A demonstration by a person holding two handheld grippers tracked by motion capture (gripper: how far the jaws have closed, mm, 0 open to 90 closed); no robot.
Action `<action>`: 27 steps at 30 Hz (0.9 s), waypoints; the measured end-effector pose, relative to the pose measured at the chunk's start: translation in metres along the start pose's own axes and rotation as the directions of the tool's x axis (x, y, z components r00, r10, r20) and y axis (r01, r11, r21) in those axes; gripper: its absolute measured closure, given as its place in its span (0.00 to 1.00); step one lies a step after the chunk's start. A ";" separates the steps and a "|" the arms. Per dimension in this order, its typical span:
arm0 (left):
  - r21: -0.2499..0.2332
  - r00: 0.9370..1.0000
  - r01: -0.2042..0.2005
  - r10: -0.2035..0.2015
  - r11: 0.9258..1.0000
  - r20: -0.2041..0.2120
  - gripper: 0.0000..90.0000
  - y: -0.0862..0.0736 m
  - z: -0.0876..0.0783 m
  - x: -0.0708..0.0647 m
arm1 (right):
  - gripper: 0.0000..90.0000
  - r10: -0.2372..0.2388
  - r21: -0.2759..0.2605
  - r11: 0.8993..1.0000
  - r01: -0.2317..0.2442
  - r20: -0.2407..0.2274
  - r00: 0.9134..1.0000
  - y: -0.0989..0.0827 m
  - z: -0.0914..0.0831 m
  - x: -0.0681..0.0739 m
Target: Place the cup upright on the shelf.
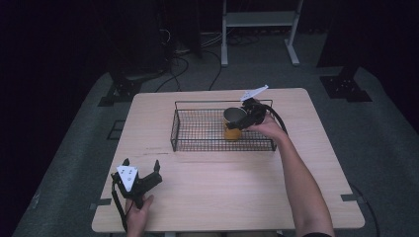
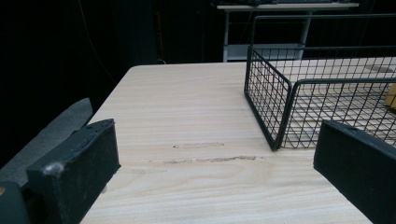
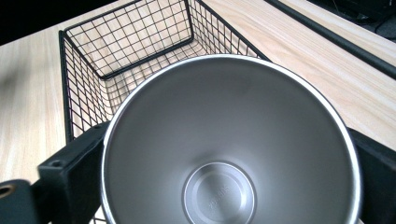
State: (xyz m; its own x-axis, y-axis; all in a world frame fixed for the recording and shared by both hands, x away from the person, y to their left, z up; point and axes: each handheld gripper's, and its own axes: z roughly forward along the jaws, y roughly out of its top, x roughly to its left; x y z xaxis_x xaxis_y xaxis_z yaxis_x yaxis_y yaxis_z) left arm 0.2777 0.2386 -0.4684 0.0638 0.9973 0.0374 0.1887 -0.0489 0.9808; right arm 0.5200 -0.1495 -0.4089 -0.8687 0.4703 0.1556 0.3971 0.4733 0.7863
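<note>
A yellow cup (image 1: 232,126) with a steel inside stands in the right part of a black wire basket (image 1: 174,131) at the back of the wooden table (image 1: 222,182). My right gripper (image 1: 247,116) is shut on the cup, one jaw on each side of its rim. In the right gripper view the cup's mouth (image 3: 229,140) sits between the jaws of that gripper (image 3: 231,156), with the basket's wall (image 3: 84,93) behind. My left gripper (image 1: 142,163) rests near the table's front left, open and holding nothing. In its own view the left gripper (image 2: 215,158) faces the basket's corner (image 2: 271,107).
Bare tabletop (image 2: 187,107) lies between the left gripper and the basket, with faint dark marks (image 2: 210,159) on the wood. Beyond the table stand a white metal frame (image 1: 259,19), floor cables (image 1: 173,64) and black stand bases (image 1: 346,86).
</note>
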 end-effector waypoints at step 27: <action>-0.006 1.000 -0.002 0.002 1.000 -0.010 0.00 0.000 0.000 -0.001 | 0.00 -0.009 -0.072 0.997 0.009 0.005 1.000 0.011 -0.013 0.007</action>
State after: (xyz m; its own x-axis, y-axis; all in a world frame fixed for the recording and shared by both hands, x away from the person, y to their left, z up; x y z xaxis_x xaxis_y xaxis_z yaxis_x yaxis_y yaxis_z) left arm 0.2779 0.2380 -0.4685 0.0543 0.9977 0.0412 0.1827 -0.0505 0.9819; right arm 0.5145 -0.1508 -0.3913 -0.8707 0.4697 0.1459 0.3668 0.4225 0.8288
